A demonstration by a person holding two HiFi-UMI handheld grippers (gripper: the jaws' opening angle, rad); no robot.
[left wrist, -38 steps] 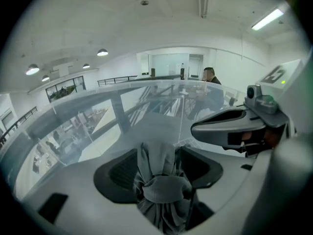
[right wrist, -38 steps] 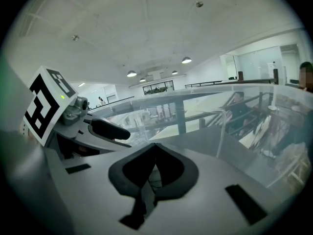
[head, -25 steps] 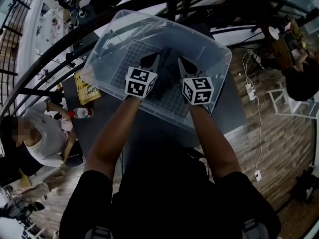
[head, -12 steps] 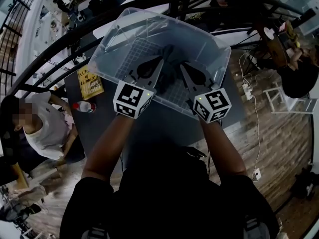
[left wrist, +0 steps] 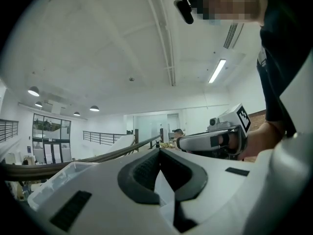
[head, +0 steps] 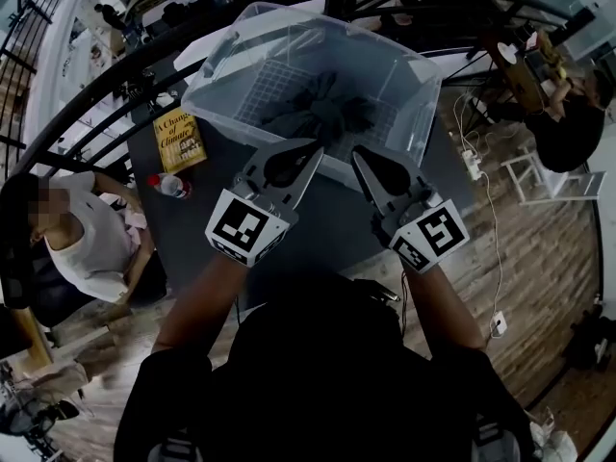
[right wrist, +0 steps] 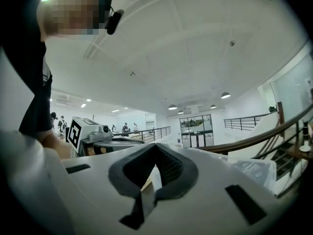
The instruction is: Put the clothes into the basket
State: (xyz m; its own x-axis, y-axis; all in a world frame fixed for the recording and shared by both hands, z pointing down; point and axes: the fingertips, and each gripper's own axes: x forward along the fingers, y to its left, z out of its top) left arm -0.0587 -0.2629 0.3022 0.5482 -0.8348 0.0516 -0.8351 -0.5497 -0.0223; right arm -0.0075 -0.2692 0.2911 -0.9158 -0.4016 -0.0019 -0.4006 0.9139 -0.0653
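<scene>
Left gripper (head: pixel 318 146) and right gripper (head: pixel 355 153) pulled back from basket (head: pixel 420 69), jaws closed, clothes (head: pixel 322 110) inside

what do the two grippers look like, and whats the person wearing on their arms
Both the left gripper and right gripper are pale grey, wedge-shaped bodies tapering to a point, with a dark ribbed pad lining a teardrop cut-out. Each carries a white cube printed with black square markers. No cables show. The person wears a dark top with short sleeves.
</scene>
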